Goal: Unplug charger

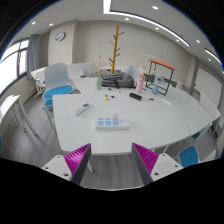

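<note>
Claw (112,160) spread wide, magenta pads (76,157) facing each other across an open gap, nothing pinched, held above the near edge of a wide white worktop (150,118). Ahead of the fingers, near the middle of the worktop, a small flat blue-and-white box (110,122). Left of the box, a slim white remote-like bar (84,109); beyond the box, a small dark object (135,97), too small to name. Farther beyond the box, at the far side of the worktop, a cluster of dark gear (117,80) with a tall wooden stand (117,45) rising above it. Right of that cluster, a small frame rack (159,73) with an orange top bar. Charger not clearly made out; possibly among the dark gear beyond the box, cannot tell which piece. Left of the worktop, a chair with a blue seat (58,90) and pale backrest; another blue seat (189,156) just right of the right finger, below the worktop's near edge. Far beyond the box, a pale wall with a round clock (60,36) high up on the left, windows at the left side, ceiling with strip lights (150,22) overhead
</note>
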Tool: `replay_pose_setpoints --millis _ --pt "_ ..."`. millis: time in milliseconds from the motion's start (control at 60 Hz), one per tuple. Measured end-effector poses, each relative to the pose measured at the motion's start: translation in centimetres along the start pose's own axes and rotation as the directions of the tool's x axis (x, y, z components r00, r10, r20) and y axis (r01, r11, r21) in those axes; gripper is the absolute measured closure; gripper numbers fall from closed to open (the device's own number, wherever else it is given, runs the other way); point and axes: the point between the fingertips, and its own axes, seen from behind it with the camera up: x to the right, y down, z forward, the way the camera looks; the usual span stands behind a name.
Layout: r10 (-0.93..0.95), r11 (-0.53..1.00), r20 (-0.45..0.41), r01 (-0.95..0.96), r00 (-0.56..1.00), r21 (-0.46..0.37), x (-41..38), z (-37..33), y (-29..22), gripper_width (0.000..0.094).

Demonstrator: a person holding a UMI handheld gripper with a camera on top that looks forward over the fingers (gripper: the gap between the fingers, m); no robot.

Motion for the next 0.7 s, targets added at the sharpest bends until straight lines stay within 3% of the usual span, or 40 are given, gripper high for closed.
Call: replay_pose_setpoints --millis 383,700 --pt "0.037 0.990 0.005 -0.037 0.999 0.136 2.1 16.2 -3.6 0.0081" --pt "0.026 0.988 0.000 -0.026 1.000 0.149 2.6 30.6 -5.0 0.0083"
